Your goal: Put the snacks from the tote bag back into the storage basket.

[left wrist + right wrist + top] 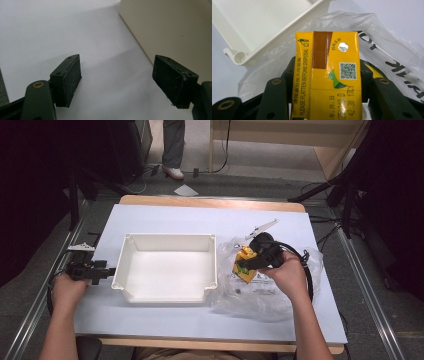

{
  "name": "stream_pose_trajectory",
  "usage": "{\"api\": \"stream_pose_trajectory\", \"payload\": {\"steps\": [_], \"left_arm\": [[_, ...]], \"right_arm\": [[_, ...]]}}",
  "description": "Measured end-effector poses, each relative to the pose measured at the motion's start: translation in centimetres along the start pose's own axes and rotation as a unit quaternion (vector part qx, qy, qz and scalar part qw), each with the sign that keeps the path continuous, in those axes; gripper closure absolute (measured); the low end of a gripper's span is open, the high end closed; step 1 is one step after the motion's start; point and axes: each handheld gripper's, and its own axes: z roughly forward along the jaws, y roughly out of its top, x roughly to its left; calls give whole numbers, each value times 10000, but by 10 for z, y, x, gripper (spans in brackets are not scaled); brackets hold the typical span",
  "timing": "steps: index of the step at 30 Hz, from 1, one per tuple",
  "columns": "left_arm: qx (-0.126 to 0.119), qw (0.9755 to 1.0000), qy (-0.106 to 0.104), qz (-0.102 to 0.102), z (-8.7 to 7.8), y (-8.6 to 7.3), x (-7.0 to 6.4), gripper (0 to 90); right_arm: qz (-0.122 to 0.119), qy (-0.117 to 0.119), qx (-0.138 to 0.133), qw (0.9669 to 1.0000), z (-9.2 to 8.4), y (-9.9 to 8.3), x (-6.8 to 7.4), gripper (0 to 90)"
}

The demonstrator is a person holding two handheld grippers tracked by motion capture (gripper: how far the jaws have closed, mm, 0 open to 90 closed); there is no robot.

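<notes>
- White table [165, 320]: a white tray [167, 292] sits at centre, a clear plastic bag [260, 300] touching its right side
- Right gripper [248, 260]: jaws about half closed, clamped on the sides of a yellow drink carton [329, 75], held over the bag just beside the tray's corner
- Left gripper [116, 82]: jaws wide apart, holding nothing, low over the table beside the tray's left wall

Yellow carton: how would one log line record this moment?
right hand-held gripper: shut on yellow carton | over plastic bag | beside white tray | left hand-held gripper: open
</notes>
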Motion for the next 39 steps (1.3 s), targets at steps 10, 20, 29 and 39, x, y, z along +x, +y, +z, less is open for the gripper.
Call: {"api": "stream_pose_trajectory", "payload": {"steps": [10, 20, 29, 39], "left_arm": [[-5, 10000, 4, -1, 0, 0, 0, 242], [1, 10000, 22, -3, 1, 0, 1, 242], [-29, 10000, 37, -8, -2, -1, 1, 242], [-7, 10000, 24, 4, -2, -1, 0, 242]], "right_arm": [[-103, -97, 1, 9999, -7, 9, 11, 528], [-107, -79, -46, 9999, -9, 12, 13, 528], [-9, -89, -50, 9999, -12, 14, 14, 529], [-72, -40, -115, 9999, -17, 22, 23, 529]]}}
